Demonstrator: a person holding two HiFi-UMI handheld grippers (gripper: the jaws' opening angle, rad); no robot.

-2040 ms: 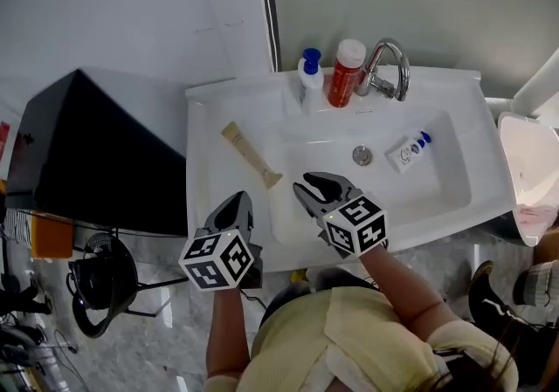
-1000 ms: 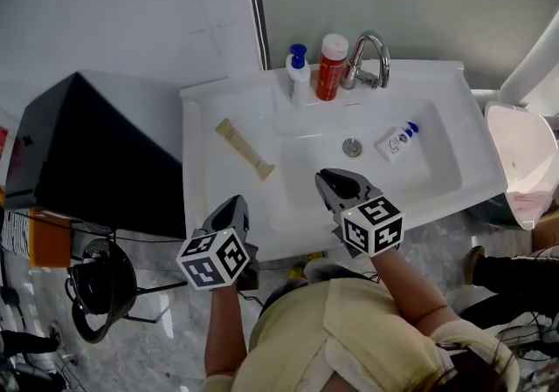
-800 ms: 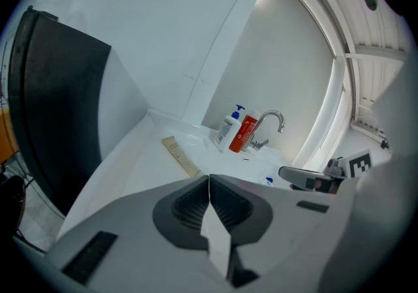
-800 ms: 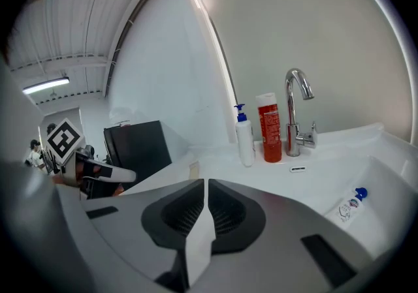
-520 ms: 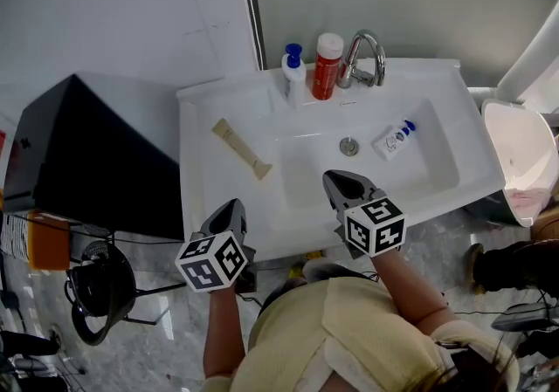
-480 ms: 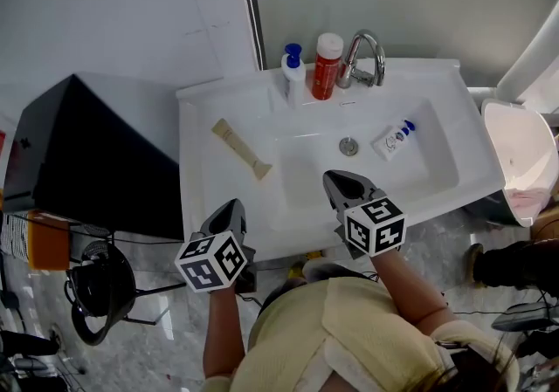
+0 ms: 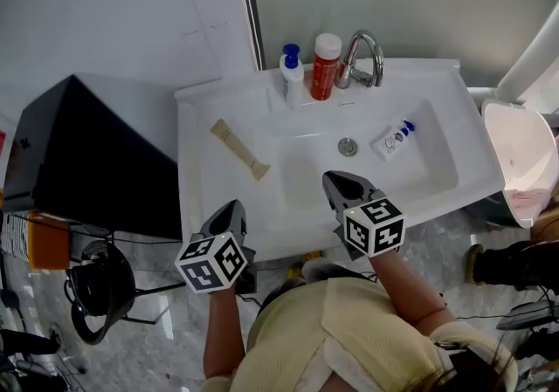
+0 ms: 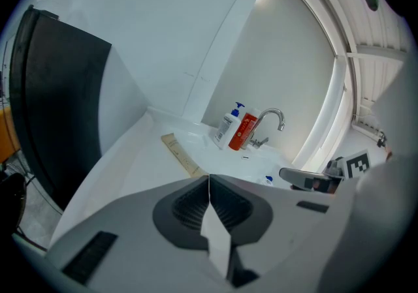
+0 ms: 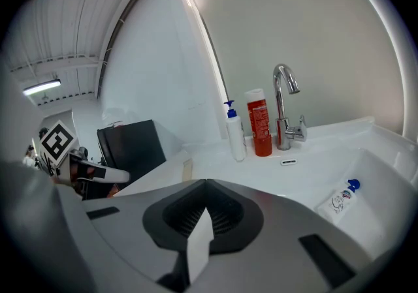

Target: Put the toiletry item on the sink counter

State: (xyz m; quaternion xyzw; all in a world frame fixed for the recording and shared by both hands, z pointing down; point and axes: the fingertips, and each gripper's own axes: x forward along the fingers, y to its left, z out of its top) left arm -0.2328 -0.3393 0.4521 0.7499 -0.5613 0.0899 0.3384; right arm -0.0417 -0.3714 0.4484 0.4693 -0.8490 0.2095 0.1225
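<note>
A small white tube with a blue cap point(image 7: 389, 140) point(image 9: 339, 199) lies inside the white sink basin point(image 7: 410, 181), to the right of the drain point(image 7: 348, 147). A beige tube point(image 7: 238, 147) point(image 8: 181, 154) lies on the left sink counter point(image 7: 203, 172). My right gripper point(image 7: 335, 184) point(image 9: 206, 182) hovers over the basin's front, shut and holding nothing. At the counter's front left edge my left gripper point(image 7: 230, 214) point(image 8: 209, 177) is shut too, with nothing in it.
A white pump bottle point(image 7: 291, 74) and a red bottle point(image 7: 325, 66) stand beside the chrome faucet point(image 7: 362, 54) at the back. A black cabinet point(image 7: 79, 154) stands left of the sink. A white toilet point(image 7: 524, 154) is at the right.
The right gripper's jaws have closed from partly open to shut. The view has drifted slightly; both grippers stay near the sink's front.
</note>
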